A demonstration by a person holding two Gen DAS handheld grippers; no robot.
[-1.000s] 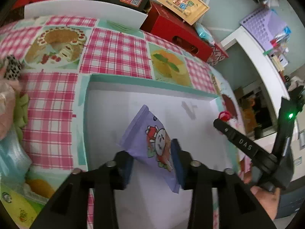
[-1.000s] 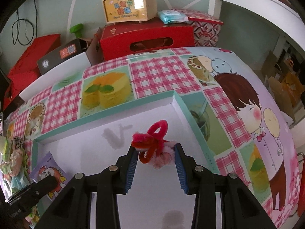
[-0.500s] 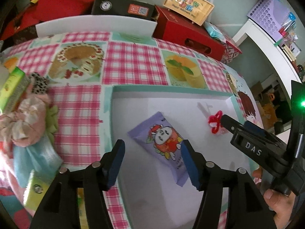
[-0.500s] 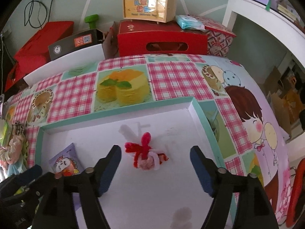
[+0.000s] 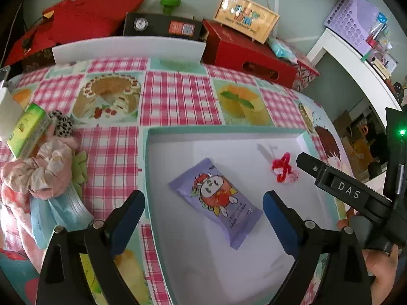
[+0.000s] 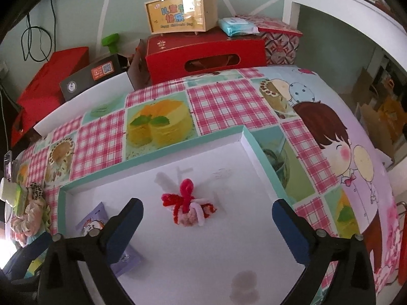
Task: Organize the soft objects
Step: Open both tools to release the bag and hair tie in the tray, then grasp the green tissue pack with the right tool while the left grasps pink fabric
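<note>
Spreading wide, the left gripper (image 5: 203,218) has its fingers opening, with the purple snack pouch (image 5: 216,200) lying loose between them on the floor of the white tray (image 5: 147,167). Same story for the right gripper (image 6: 207,225): fingers opening, and the red-and-pink pipe-cleaner toy (image 6: 189,204) sits free just ahead. More soft stuff, a pink scrunchie (image 5: 48,167) included, is piled on the bench left of the tray.

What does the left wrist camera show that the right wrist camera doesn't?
Only the left wrist view shows the whole purple snack packet unobstructed, and the right tongs' black body at its right edge. Only the right wrist view shows the cartoon girl print in full. Both show the white tray, the red pipe-cleaner bow and the scrunchie pile outside it.
</note>
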